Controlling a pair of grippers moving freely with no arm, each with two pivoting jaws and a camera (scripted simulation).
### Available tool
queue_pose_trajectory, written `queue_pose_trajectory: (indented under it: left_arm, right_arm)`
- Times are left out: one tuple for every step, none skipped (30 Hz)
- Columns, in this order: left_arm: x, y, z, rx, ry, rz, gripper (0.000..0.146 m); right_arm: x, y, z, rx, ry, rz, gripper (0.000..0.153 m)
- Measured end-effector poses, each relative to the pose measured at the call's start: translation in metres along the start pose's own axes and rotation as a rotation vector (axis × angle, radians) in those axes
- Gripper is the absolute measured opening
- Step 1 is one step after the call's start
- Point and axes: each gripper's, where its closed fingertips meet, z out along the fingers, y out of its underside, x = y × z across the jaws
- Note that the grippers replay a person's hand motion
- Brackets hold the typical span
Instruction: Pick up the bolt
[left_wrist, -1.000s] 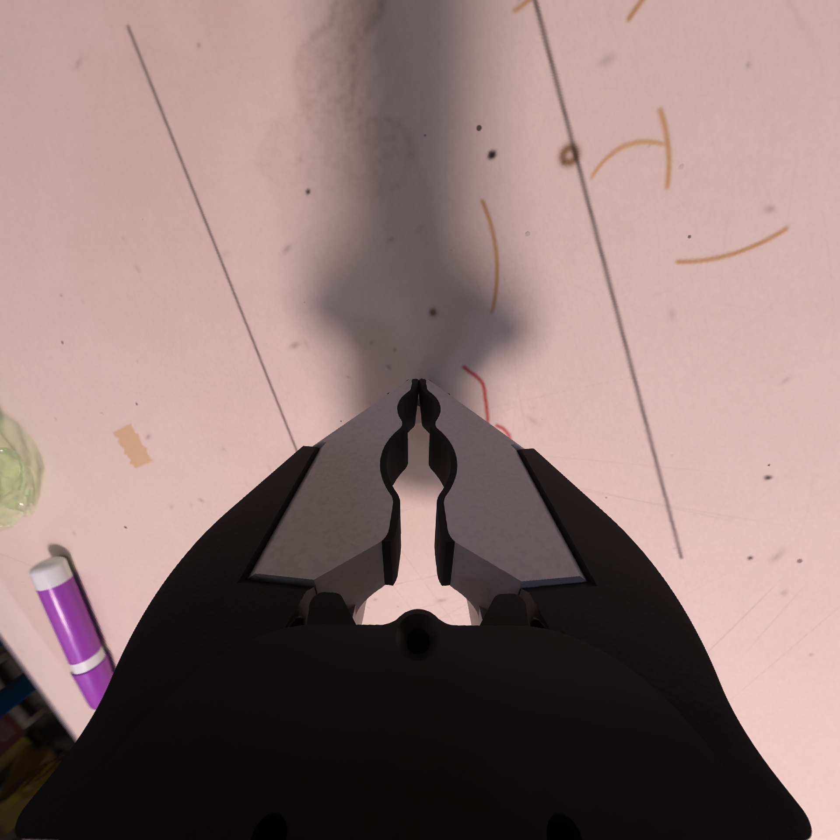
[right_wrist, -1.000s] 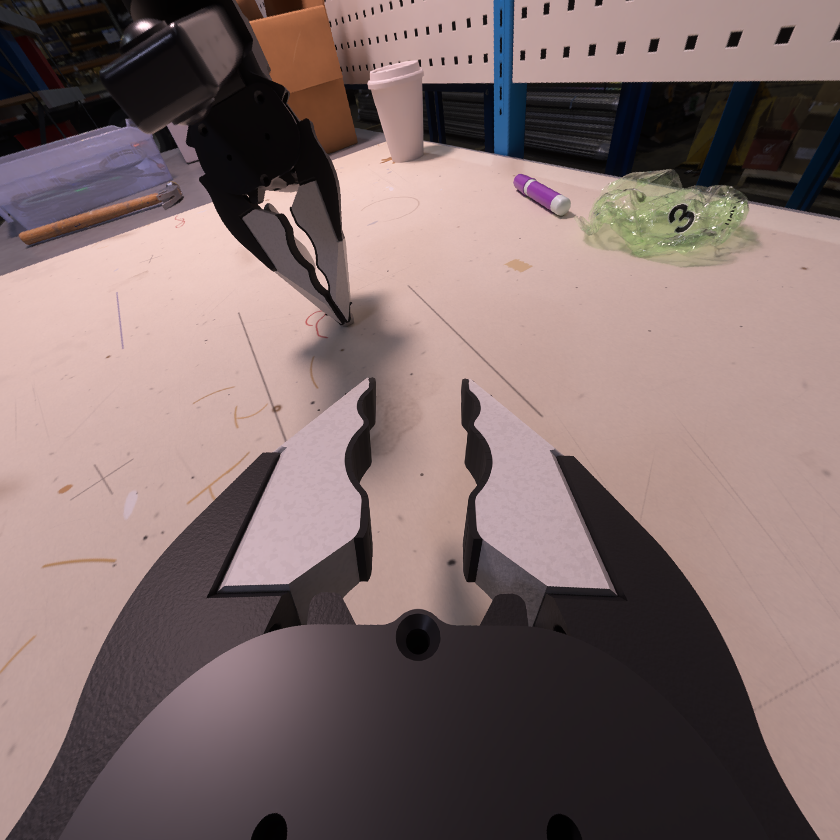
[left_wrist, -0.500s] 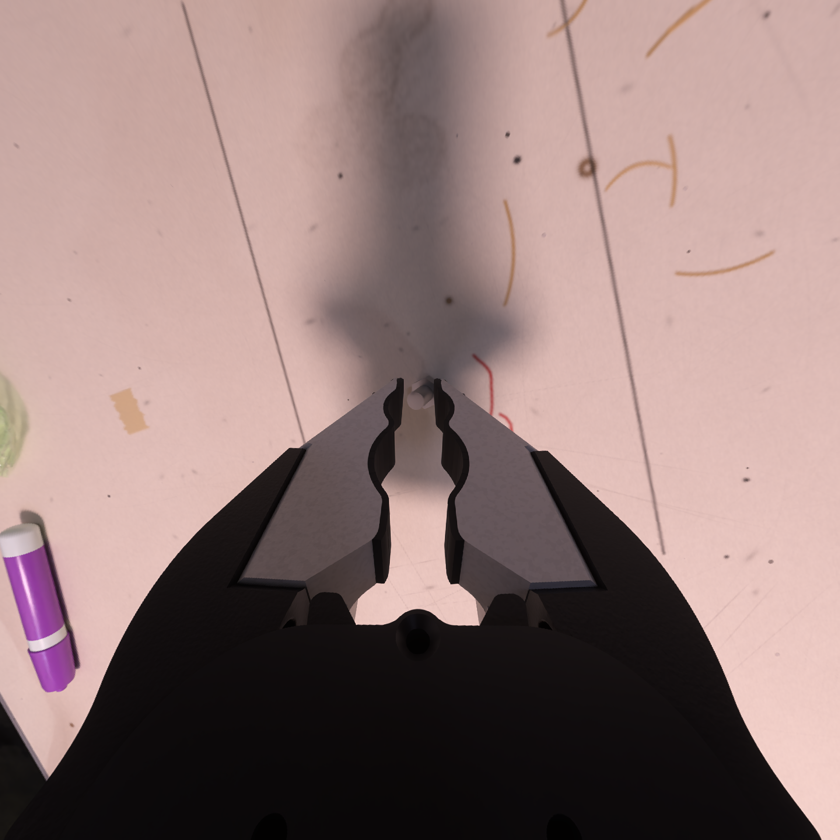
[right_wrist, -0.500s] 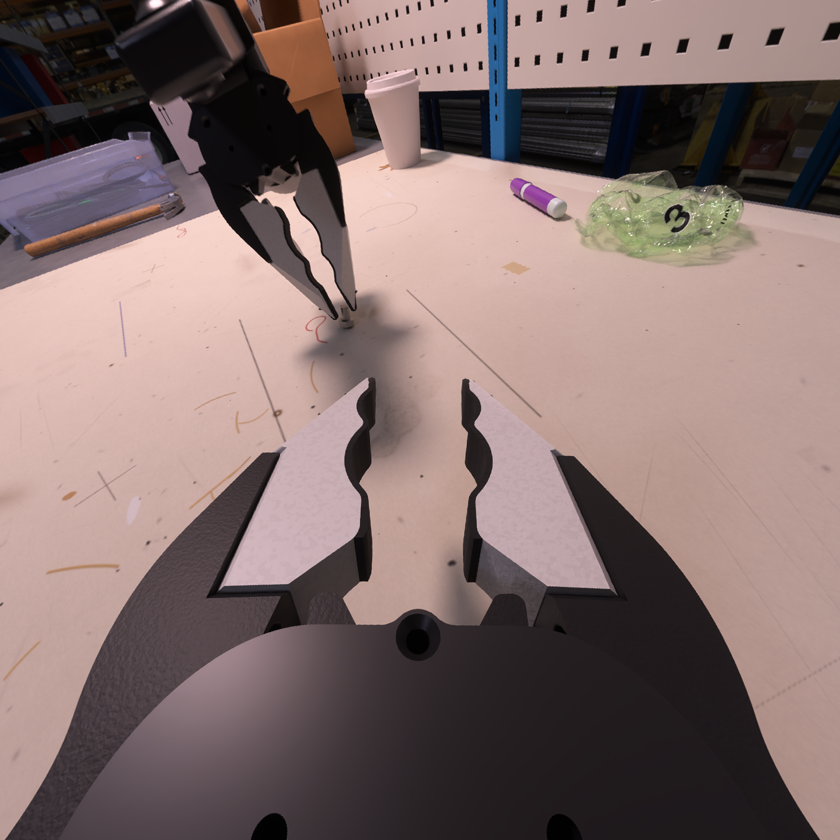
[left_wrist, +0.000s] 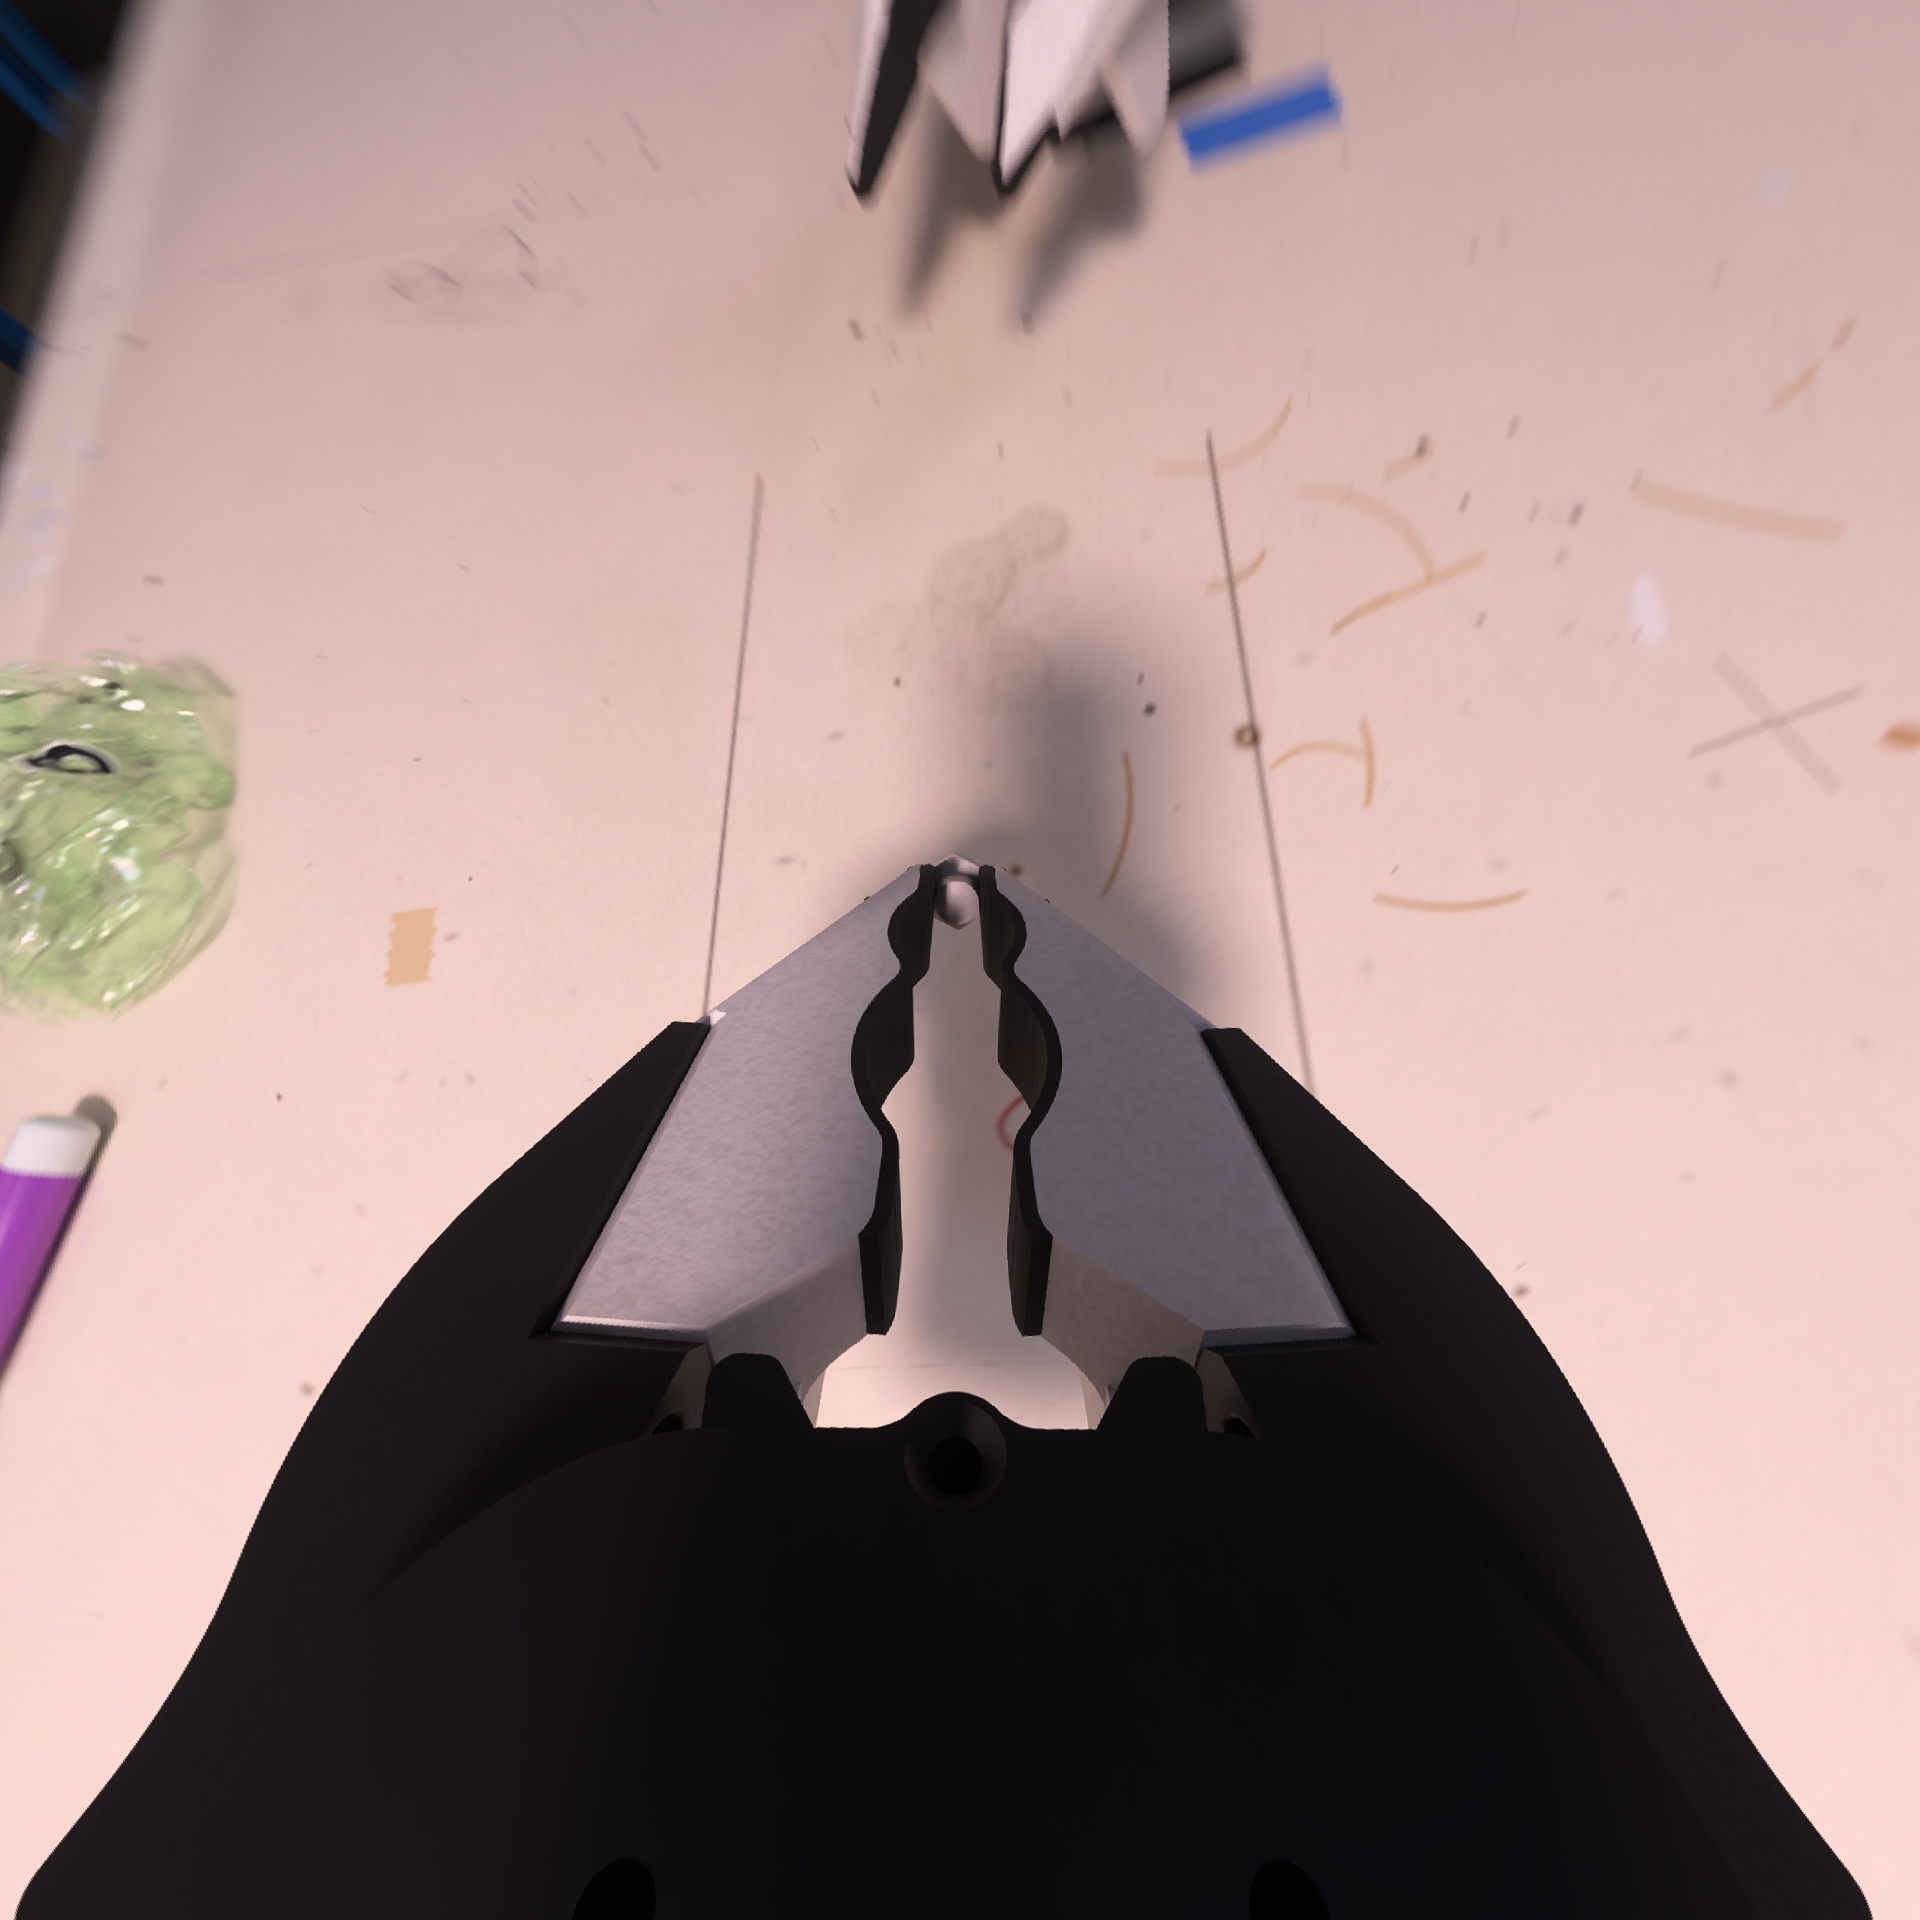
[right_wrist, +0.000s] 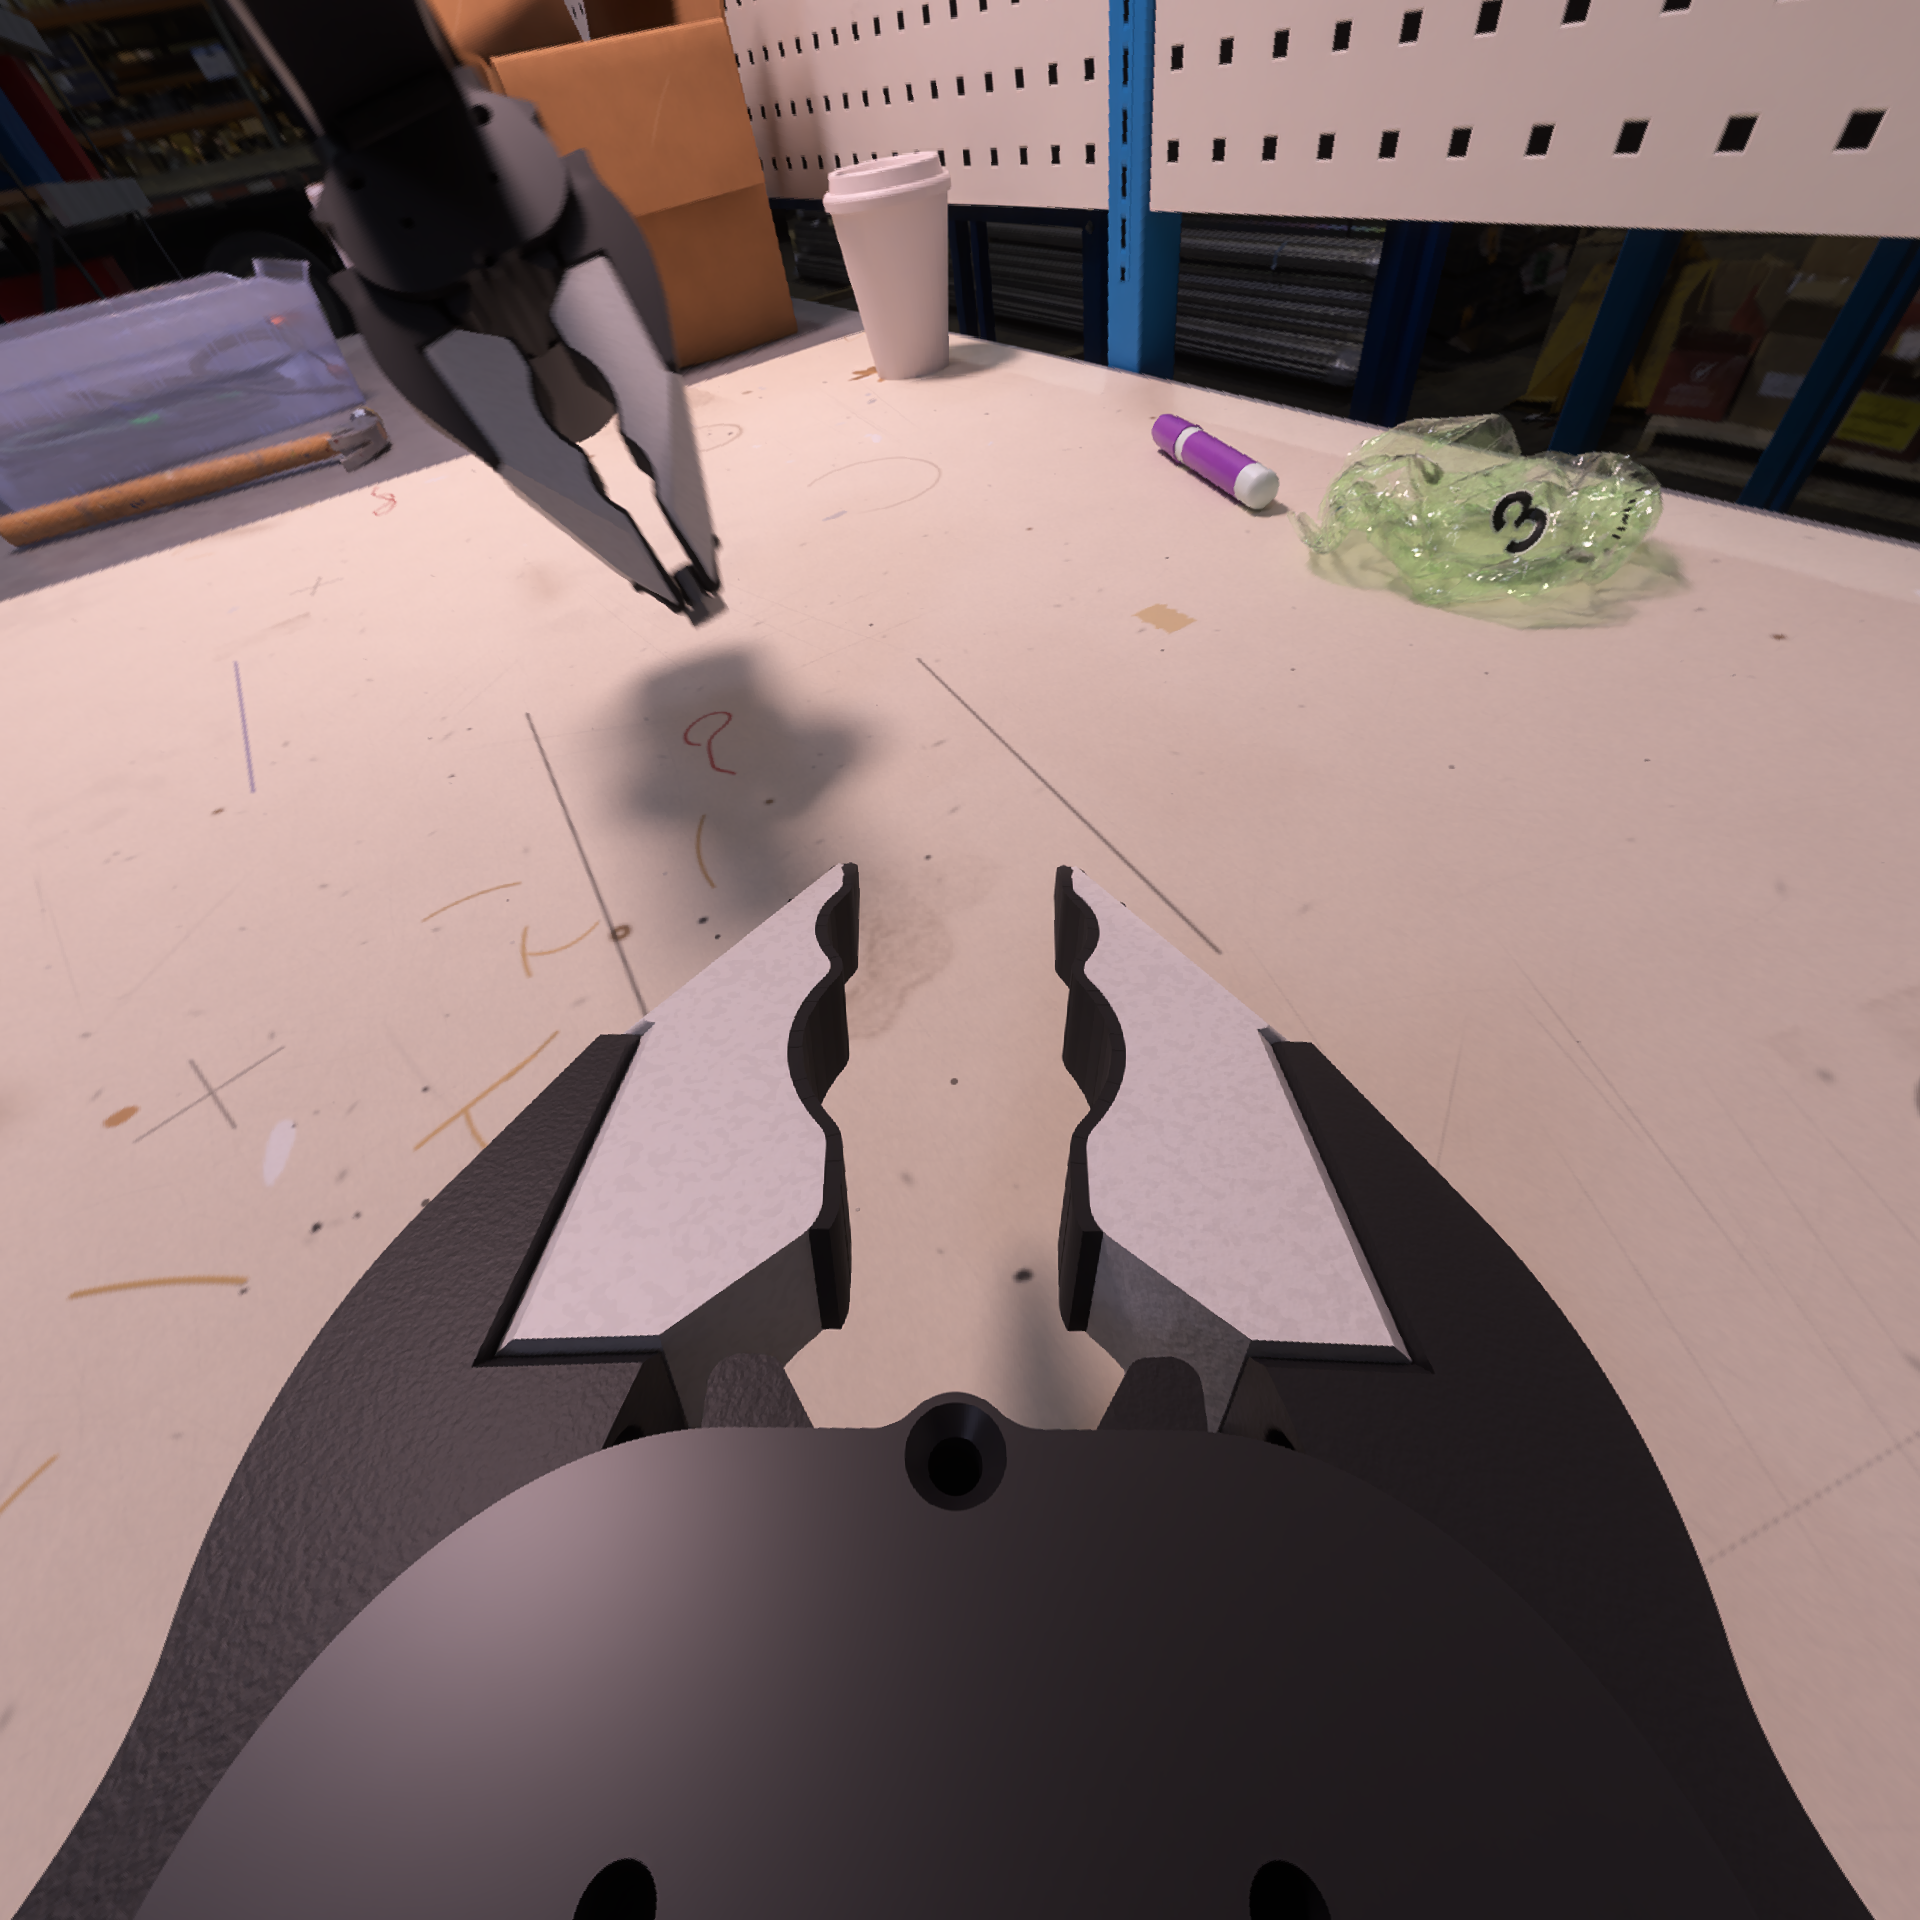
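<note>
The bolt (left_wrist: 956, 900) is small and pale grey, pinched between the tips of my left gripper (left_wrist: 957, 875). The left gripper is shut on it and holds it up off the pink table (left_wrist: 520, 623). In the right wrist view the left gripper (right_wrist: 694, 603) hangs tilted above its own shadow (right_wrist: 727, 743); the bolt is too small to make out there. My right gripper (right_wrist: 954, 883) is open and empty, low over the table nearer the front. It shows blurred at the top of the left wrist view (left_wrist: 966, 135).
A purple marker (right_wrist: 1214, 460) and a crumpled green plastic bag (right_wrist: 1486, 520) lie at the back right. A white paper cup (right_wrist: 891, 272), a cardboard box (right_wrist: 634, 156) and a wooden-handled hammer (right_wrist: 177, 483) are at the back left. A pegboard wall (right_wrist: 1455, 104) closes off the far side.
My left gripper opened around the bolt on the table, shut on it, and rose with it well above the surface. The right gripper has stayed open in place.
</note>
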Motion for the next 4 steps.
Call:
queue_pose_trajectory:
  left_arm:
    - [0.004, -0.002, -0.007, 0.073, -0.037, -0.034, 0.008]
    - [0.009, 0.0, -0.013, 0.129, -0.065, -0.063, 0.008]
    - [0.015, 0.004, -0.019, 0.167, -0.081, -0.094, 0.008]
    - [0.02, 0.009, -0.023, 0.199, -0.094, -0.125, 0.008]
  right_arm:
    - [0.0, 0.0, -0.001, -0.003, 0.006, -0.009, 0.037]
    - [-0.001, -0.001, -0.001, -0.006, 0.011, -0.02, 0.037]
    - [-0.005, -0.002, 0.0, -0.011, 0.014, -0.032, 0.037]
    - [-0.01, -0.005, 0.001, -0.02, 0.008, -0.048, 0.037]
